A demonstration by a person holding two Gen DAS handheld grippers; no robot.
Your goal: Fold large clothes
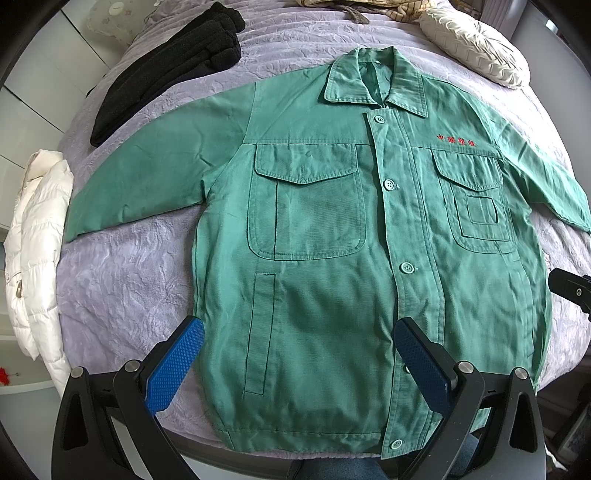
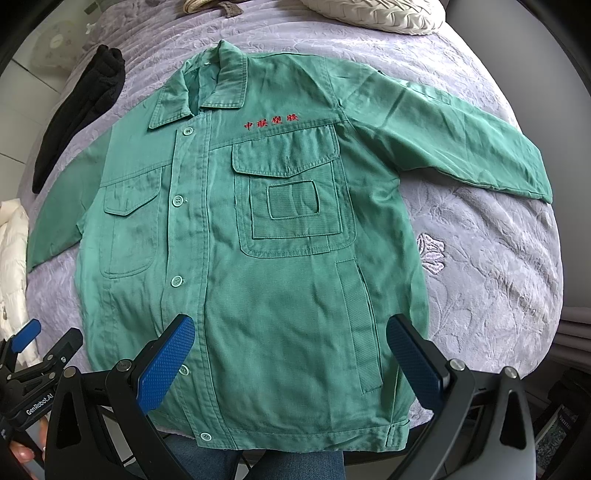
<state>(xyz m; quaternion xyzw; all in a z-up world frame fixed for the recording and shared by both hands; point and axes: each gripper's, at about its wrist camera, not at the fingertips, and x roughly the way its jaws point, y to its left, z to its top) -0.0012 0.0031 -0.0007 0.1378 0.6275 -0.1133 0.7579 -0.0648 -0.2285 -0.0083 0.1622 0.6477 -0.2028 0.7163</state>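
Note:
A green button-up work jacket lies flat and face up on the lilac bedspread, collar at the far end, both sleeves spread out, red embroidered characters on the chest. It also fills the right wrist view. My left gripper hovers open and empty above the hem on the jacket's left half. My right gripper hovers open and empty above the hem on the right half. The left gripper's fingers show at the right wrist view's lower left edge.
A black folded garment lies at the far left. A white puffer jacket hangs over the bed's left edge. A cream pillow and striped cloth sit at the far end. The bed's near edge is just below the hem.

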